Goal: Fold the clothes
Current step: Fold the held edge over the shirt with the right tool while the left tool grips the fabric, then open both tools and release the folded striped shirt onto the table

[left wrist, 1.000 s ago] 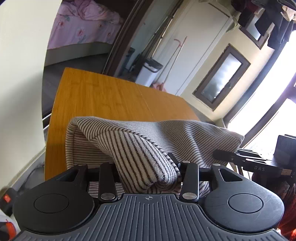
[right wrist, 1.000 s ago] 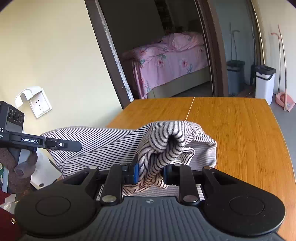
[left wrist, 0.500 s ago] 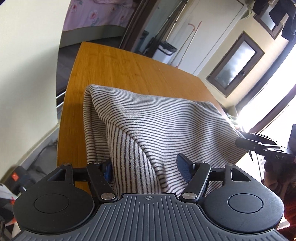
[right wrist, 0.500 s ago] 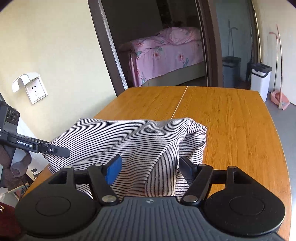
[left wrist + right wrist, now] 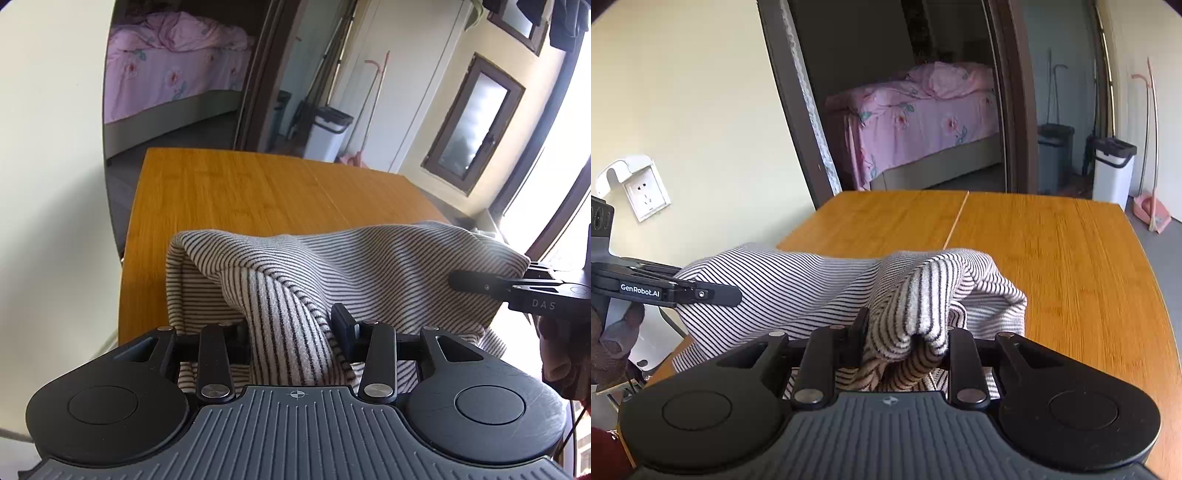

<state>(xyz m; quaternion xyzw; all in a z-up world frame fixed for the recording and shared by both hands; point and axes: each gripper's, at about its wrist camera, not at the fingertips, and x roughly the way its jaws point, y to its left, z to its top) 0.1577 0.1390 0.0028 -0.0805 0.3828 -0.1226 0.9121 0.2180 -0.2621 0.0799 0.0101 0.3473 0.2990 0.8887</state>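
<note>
At the near table edge: black-and-white striped knit garment (image 5: 369,266), soft ribbed fabric, bunched and lifted off the orange wood-grain table (image 5: 258,192), long axis running side to side between both hands. Each end lies directly ahead of its tool, neither nearer. Left hand-held gripper (image 5: 291,336) jaws closing, a thick fold pinched between them. Right hand-held gripper (image 5: 905,336) likewise closing on a rolled hem. Table beyond is flat, smooth, with a centre seam; judged next: carry forward.

A black-and-white striped garment (image 5: 369,266) lies on an orange-brown wooden table (image 5: 258,192); pink floral bedding (image 5: 923,110) behind.
</note>
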